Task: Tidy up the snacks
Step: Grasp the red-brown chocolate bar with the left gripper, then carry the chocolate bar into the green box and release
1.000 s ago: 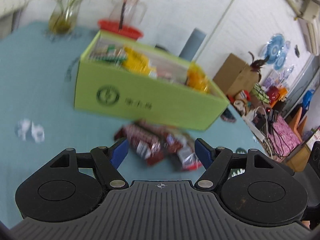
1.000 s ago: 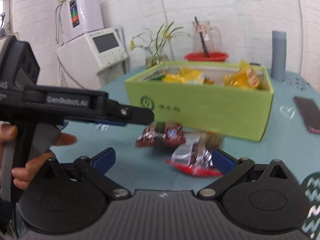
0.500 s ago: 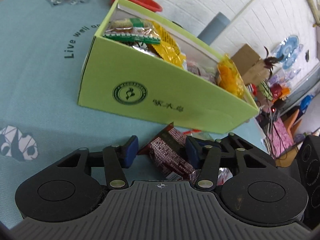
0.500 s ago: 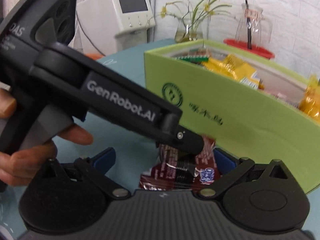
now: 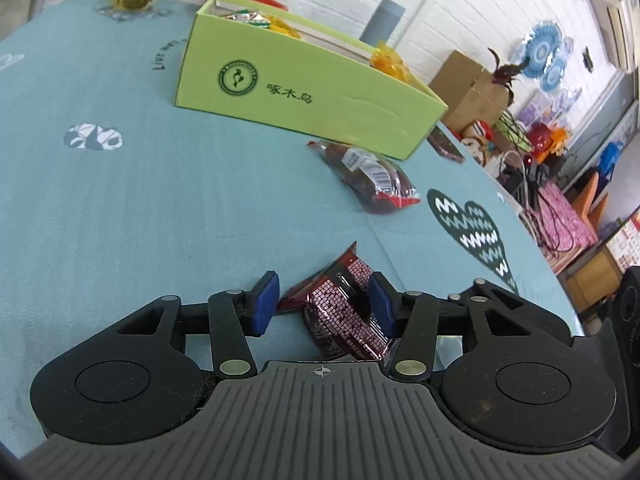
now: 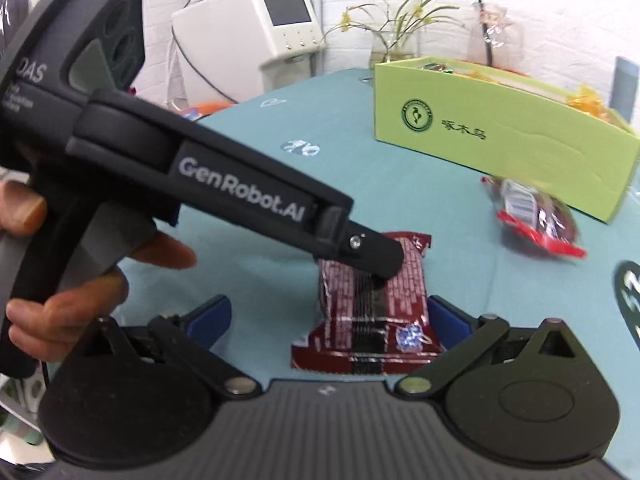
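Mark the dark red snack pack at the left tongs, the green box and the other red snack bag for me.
dark red snack pack (image 6: 372, 300): right wrist view, middle of wrapper.
green box (image 5: 304, 92): left wrist view, printed front wall.
red snack bag (image 5: 370, 174): left wrist view, white label area.

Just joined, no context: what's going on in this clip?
A person holds a claw in each hand, sorting snacks on a teal table. The left claw straddles a dark red snack packet, not clearly clamped. The right claw is open near it. Another red packet lies beside the green box of snacks.
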### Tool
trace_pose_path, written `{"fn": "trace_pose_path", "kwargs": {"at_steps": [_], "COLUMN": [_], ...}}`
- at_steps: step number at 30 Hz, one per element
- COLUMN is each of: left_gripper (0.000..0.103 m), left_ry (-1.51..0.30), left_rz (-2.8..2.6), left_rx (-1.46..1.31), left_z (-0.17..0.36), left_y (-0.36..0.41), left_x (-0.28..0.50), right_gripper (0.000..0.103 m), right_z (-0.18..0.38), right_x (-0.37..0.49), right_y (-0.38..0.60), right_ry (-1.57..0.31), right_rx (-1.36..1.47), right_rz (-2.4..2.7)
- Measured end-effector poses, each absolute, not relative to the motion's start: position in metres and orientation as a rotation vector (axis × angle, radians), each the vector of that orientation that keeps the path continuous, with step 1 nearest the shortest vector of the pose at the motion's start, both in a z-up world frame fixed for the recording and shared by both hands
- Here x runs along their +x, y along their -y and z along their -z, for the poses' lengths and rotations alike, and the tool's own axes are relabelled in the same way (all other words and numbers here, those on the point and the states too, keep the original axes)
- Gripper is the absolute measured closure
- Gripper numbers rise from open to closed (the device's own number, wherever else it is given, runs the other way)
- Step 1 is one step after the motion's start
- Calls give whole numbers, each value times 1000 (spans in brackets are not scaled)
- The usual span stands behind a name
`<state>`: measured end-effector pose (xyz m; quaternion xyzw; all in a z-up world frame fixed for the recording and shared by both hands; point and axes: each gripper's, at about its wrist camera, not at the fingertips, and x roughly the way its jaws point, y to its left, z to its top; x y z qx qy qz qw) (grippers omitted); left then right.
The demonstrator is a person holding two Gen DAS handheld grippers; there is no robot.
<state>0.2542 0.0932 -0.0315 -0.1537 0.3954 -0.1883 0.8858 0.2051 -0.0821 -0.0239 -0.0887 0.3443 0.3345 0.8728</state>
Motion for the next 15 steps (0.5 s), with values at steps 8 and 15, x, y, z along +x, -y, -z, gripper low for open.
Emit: {"fn": "trace_pose_path", "kwargs": {"at_steps": [8,15], "left_gripper": [57,84], "left_ry": [-817,-852], "left_rz": [369,374], "left_rx": [-417,-418], "left_z": [20,28], "left_y": [-103,-86], "left_x": [230,240], "right_gripper": [1,31], "right_z": [16,16], "right_x": [204,210], "right_y": [94,88], "right_ry": [-684,-690], "right_rx": [-190,-197], "right_rz": [-656,-708]}}
